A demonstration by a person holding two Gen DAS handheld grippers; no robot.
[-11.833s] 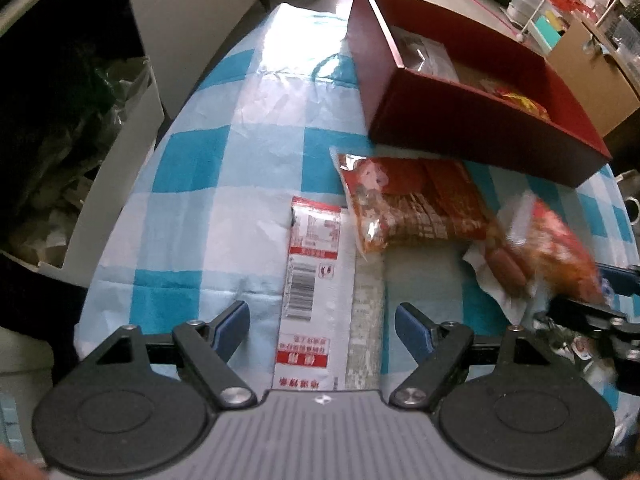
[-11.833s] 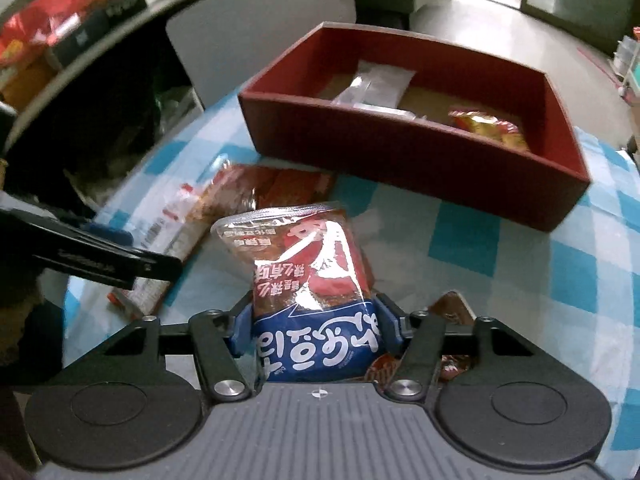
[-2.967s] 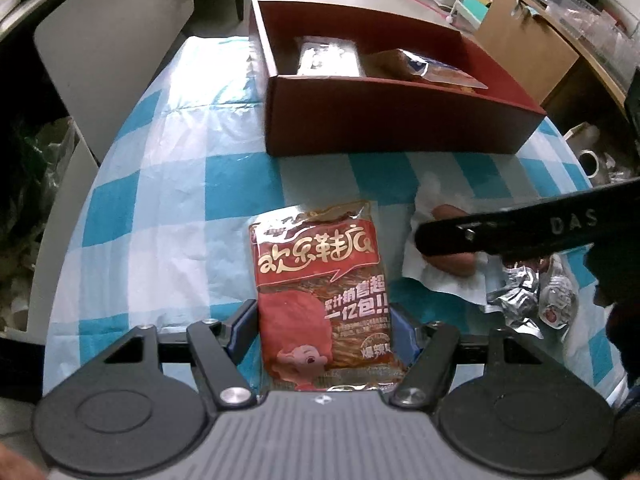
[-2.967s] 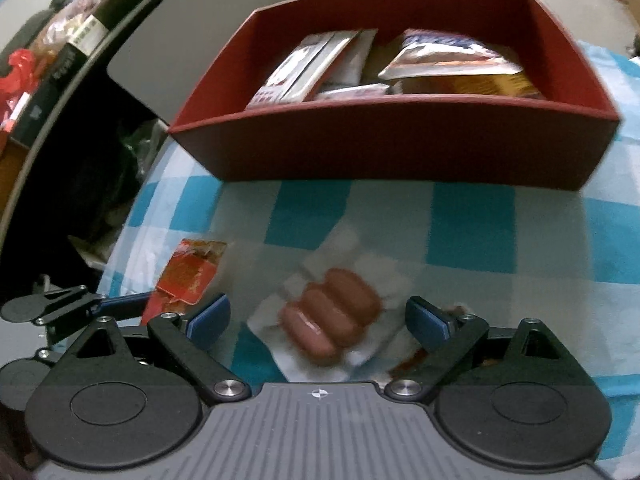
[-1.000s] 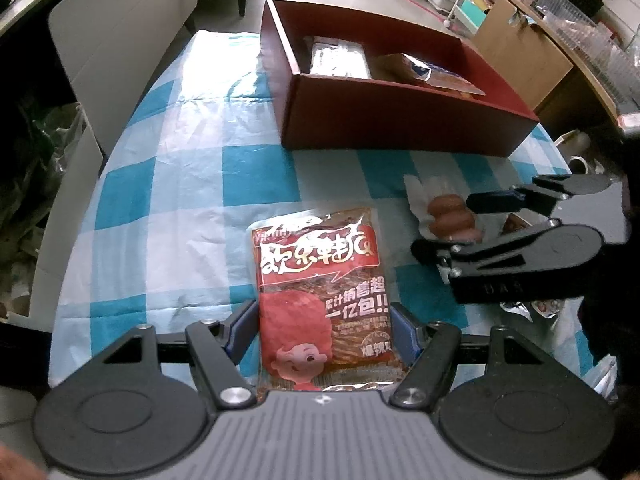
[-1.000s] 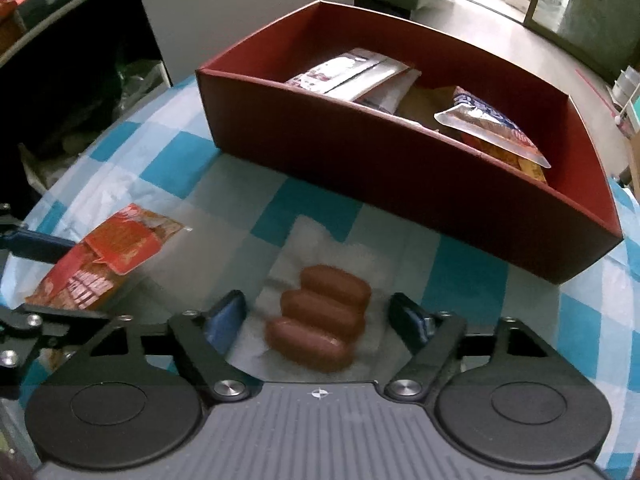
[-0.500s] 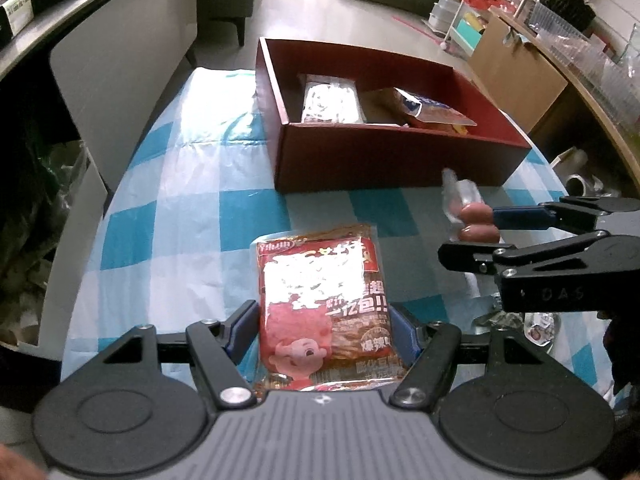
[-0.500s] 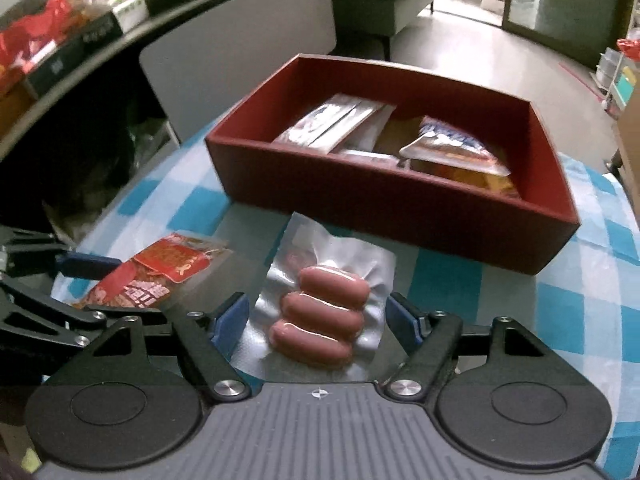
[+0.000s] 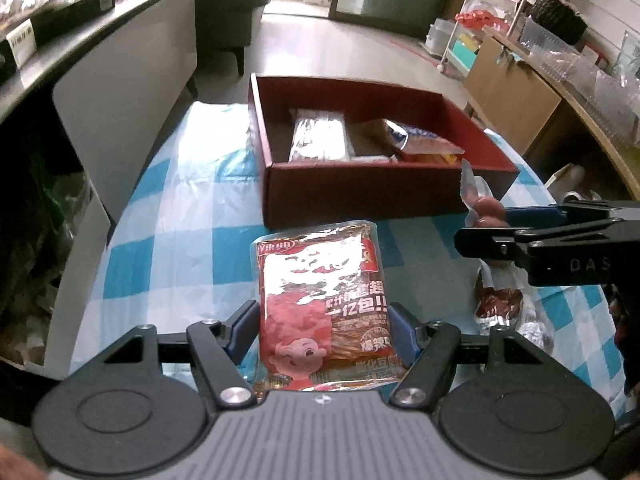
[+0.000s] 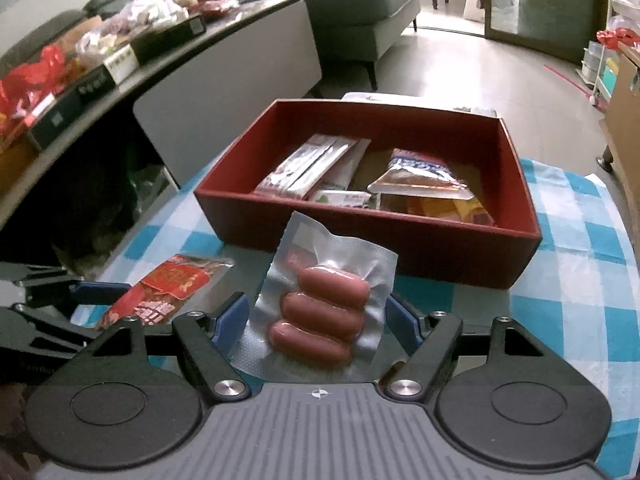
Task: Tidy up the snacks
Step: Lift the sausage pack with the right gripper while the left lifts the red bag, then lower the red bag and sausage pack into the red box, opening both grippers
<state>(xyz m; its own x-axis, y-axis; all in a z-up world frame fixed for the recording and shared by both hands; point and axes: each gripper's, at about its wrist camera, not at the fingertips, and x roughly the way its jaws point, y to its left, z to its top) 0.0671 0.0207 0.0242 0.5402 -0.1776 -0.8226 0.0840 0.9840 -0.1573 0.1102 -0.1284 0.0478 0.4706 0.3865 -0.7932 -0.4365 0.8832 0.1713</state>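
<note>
Left tongs (image 9: 323, 334) pinched a red snack pack (image 9: 322, 304) by its near end, blue pads against both long edges, pack sticking out ahead and lifted off the surface (image 9: 168, 216). Right tongs (image 10: 316, 318) pinched a clear sausage pack (image 10: 324, 300), three sausages stacked across between the pads, top corner of the film standing up ahead.

Red box (image 10: 400, 248) sat ahead of both tongs on the blue-check cloth, open top. Inside it: silver packets (image 10: 316, 164) on the side nearer the left tongs, a blue-and-orange bag (image 10: 424, 184) on the side nearer the right tongs. In the left view the same box (image 9: 360, 196) was just past the tip of the red pack.

Right tongs appeared in the left view (image 9: 492, 232) off to the right, sausage pack tip near the box's front corner. Left tongs with the red pack (image 10: 160, 292) showed low left in the right view. A few foil-wrapped snacks (image 9: 504, 308) lay on the surface below the right tongs.
</note>
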